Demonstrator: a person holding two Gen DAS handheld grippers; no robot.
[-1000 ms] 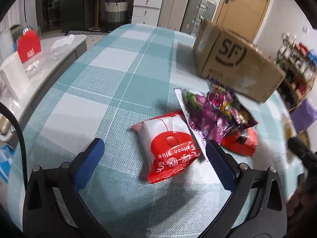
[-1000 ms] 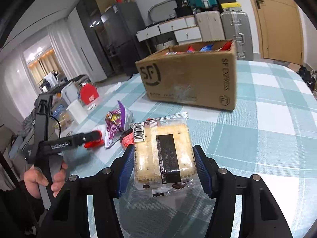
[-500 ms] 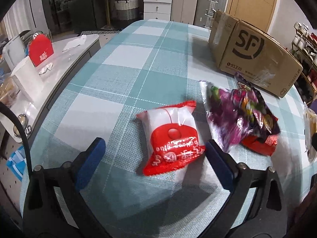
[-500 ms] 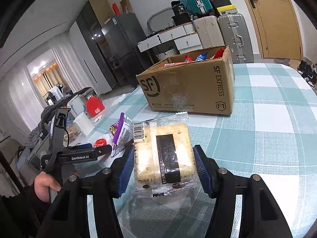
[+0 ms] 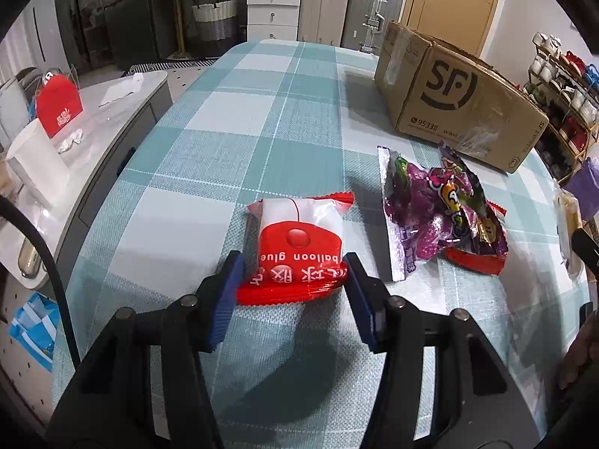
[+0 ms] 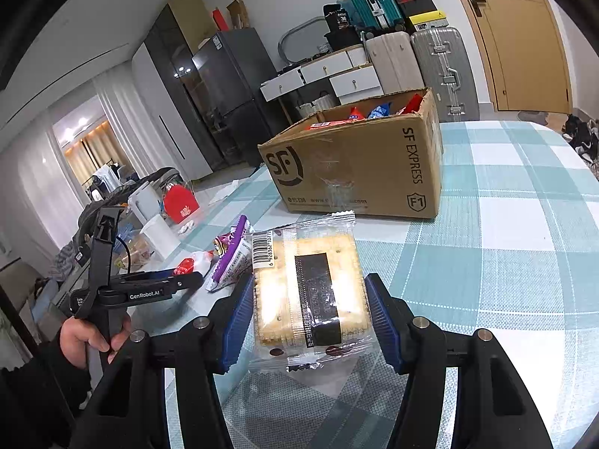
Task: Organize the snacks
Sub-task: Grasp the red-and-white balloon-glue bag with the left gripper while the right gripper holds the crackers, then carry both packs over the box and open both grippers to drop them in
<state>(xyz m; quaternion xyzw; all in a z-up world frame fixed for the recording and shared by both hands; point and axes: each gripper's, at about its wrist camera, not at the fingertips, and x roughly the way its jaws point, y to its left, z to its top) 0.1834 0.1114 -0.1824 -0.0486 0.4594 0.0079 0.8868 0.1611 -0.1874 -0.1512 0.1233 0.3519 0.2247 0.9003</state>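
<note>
A red and white snack packet [image 5: 299,239] lies on the checked tablecloth [image 5: 262,123]. My left gripper [image 5: 292,273] is closing around its near end, and both blue pads touch its sides. In the right wrist view that gripper [image 6: 187,280] sits low at the left, held by a hand [image 6: 82,340]. My right gripper [image 6: 309,299] is shut on a clear pack of crackers [image 6: 310,288], held above the table. A purple snack bag [image 5: 434,205] lies right of the red packet, over another red wrapper [image 5: 475,262]. An open cardboard box [image 6: 355,172] with several snacks inside stands behind.
A pale side counter [image 5: 123,112] runs along the table's left edge with a red gift box [image 5: 58,108] and a white container [image 5: 33,168]. Suitcases [image 5: 374,11] and white drawers [image 5: 273,7] stand beyond the far end. A shelf of cups [image 5: 561,86] is on the right.
The left gripper's jaws have closed in from wide open onto the red and white packet, which now sits straight between them. The right gripper still holds the crackers, hardly moved.
</note>
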